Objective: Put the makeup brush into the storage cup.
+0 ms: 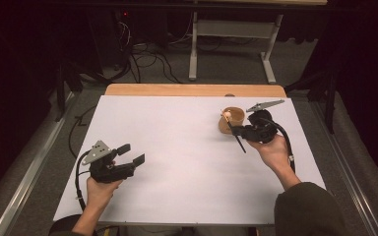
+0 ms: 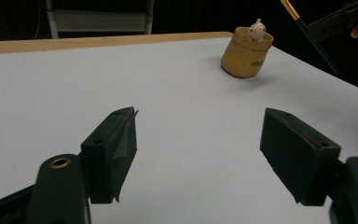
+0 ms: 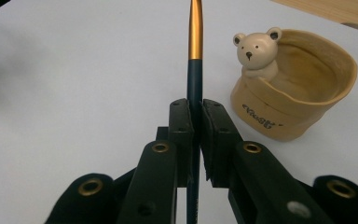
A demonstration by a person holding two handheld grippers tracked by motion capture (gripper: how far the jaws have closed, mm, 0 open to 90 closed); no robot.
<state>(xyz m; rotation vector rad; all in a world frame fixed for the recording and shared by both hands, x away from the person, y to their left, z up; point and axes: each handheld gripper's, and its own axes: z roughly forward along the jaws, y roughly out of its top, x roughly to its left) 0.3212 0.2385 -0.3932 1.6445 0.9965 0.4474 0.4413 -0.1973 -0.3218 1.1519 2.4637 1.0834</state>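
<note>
brush [image 3: 195, 70] tip: cut off at top edge | cup [image 3: 293, 88] lettering: partly hidden

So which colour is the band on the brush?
Gold, on a dark blue brush; the right gripper view shows it best.

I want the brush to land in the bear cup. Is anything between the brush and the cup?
Nothing visible. The right gripper holds the brush just beside the bear cup, with bare white table between them.
</note>
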